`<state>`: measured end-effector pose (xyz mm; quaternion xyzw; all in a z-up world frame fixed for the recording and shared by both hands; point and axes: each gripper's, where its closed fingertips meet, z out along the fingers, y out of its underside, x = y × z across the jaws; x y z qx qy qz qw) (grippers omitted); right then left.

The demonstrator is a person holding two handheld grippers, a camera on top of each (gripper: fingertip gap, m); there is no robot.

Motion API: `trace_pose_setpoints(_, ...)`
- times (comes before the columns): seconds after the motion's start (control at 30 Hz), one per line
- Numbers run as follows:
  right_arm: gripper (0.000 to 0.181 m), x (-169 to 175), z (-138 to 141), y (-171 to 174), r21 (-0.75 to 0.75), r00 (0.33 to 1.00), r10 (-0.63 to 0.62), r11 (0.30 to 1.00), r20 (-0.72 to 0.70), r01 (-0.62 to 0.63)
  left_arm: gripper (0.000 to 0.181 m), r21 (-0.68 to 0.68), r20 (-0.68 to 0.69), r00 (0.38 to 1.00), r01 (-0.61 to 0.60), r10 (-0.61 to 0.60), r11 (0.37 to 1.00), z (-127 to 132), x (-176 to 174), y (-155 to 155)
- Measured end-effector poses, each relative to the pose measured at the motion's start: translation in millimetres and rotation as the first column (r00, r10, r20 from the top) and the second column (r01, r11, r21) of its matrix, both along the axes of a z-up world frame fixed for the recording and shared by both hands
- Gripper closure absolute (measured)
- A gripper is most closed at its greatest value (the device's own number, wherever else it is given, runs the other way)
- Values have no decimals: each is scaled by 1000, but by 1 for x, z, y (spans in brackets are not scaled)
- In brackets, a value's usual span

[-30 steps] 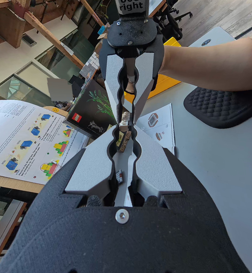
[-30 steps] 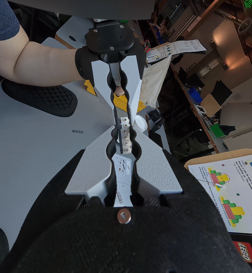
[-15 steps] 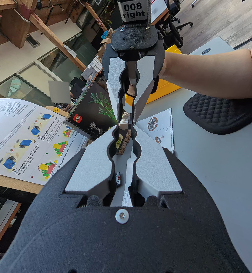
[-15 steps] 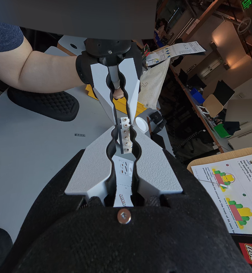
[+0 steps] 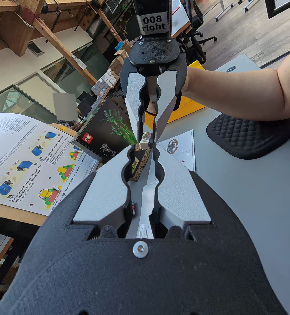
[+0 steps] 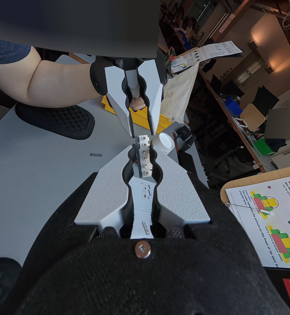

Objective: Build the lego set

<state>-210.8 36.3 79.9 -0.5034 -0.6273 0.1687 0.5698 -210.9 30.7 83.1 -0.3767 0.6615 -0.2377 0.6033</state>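
A small lego assembly (image 6: pixel 144 158), a row of white studded bricks on a dark grey plate, hangs in the air above the grey table (image 6: pixel 38 170). My right gripper (image 6: pixel 142 147) is shut on it along its length. My left gripper (image 6: pixel 142 136) comes in from the opposite side, tip to tip, and its fingertips close on the far end of the assembly. In the left wrist view the left gripper (image 5: pixel 144 146) pinches the white end brick (image 5: pixel 144 144), and the right gripper (image 5: pixel 146 140) points down at it from above.
A black lego box (image 5: pixel 106 133) and a printed sheet on a wooden board (image 5: pixel 30 162) lie left. The open booklet (image 5: pixel 180 148), a black wrist pad (image 5: pixel 248 136) and a yellow bin (image 5: pixel 183 109) are beyond. A loose grey plate (image 6: pixel 96 155) and a white cup (image 6: pixel 164 143) sit on the table. The grippers are tip to tip, or close to it.
Both grippers stay tip to tip on the assembly. The pair has tilted and risen slightly, so more of the right gripper's handle shows. Neither grip has changed.
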Motion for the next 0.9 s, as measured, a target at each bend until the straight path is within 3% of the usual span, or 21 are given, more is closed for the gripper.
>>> trace_pose_setpoints(0.43, 167, -4, -2, -2, -1, 1000, 5, 1000, 15, -5, 160, -2, -10, 1000, 2, -2, 1000, -2, 4, -1)
trace_pose_setpoints(0.9, 168, -3, -3, 0, -7, 1000, -5, 1000, 16, 5, 169, 18, -16, 1000, 8, -8, 1000, -6, 6, -1)
